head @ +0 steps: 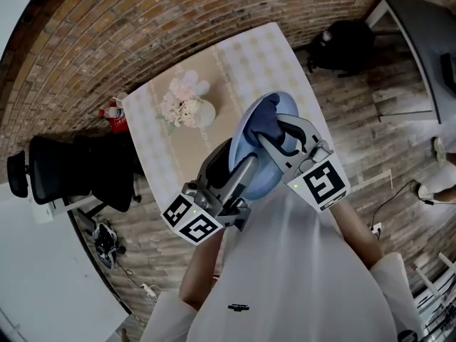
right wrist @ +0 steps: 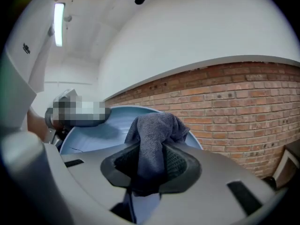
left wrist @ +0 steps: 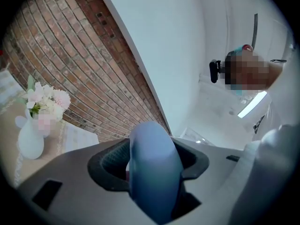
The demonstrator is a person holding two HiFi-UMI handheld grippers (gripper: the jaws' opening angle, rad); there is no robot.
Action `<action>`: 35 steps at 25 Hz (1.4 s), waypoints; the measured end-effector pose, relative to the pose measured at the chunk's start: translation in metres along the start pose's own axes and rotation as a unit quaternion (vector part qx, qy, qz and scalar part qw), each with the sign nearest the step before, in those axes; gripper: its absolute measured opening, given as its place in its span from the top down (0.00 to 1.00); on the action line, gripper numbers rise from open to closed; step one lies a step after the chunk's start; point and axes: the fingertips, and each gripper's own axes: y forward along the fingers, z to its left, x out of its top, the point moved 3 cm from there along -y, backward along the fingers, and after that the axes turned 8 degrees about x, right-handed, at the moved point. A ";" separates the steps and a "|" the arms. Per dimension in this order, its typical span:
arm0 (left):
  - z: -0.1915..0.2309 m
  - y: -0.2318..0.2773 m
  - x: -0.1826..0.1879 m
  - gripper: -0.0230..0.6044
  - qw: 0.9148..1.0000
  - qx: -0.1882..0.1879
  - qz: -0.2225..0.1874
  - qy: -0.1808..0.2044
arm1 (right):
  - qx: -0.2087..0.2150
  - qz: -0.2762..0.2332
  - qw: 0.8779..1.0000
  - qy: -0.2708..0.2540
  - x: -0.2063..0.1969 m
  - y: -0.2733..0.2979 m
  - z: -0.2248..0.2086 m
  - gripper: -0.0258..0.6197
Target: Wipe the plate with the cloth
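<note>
A light blue plate (head: 265,164) is held up on edge above the table, its rim clamped in my left gripper (head: 239,177). In the left gripper view the plate's rim (left wrist: 152,172) stands edge-on between the jaws of that gripper (left wrist: 152,170). My right gripper (head: 279,140) is shut on a dark blue-grey cloth (head: 267,123), which is pressed against the plate's face. The right gripper view shows the cloth (right wrist: 153,142) bunched between the jaws of my right gripper (right wrist: 151,165), with the plate (right wrist: 96,130) just behind it.
Below lies a table with a pale checked cloth (head: 160,120). A white vase of pink and white flowers (head: 187,105) stands on it, also in the left gripper view as the vase (left wrist: 32,139). A black office chair (head: 78,169) stands at the left, a brick wall (head: 107,27) behind.
</note>
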 end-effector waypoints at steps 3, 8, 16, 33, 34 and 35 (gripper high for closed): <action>0.000 0.004 0.000 0.56 1.000 0.000 -0.001 -0.006 | 0.027 -0.012 0.999 -0.018 0.008 0.001 0.012 0.77; 0.006 0.008 0.002 0.56 0.999 0.015 -0.020 -0.034 | 0.084 0.018 0.996 -0.025 0.003 0.003 0.038 0.77; 0.012 0.010 0.009 0.56 0.998 0.025 -0.036 -0.043 | 0.115 0.029 0.993 -0.017 0.001 0.004 0.060 0.77; 0.038 0.000 0.044 0.56 0.993 0.047 -0.094 -0.057 | 0.129 0.094 0.986 0.042 -0.042 0.016 0.083 0.77; 0.038 0.000 0.045 0.56 0.993 0.047 -0.094 -0.057 | 0.128 0.097 0.986 0.045 -0.045 0.015 0.082 0.77; 0.038 0.000 0.046 0.56 0.993 0.047 -0.094 -0.056 | 0.126 0.100 0.986 0.048 -0.048 0.015 0.081 0.77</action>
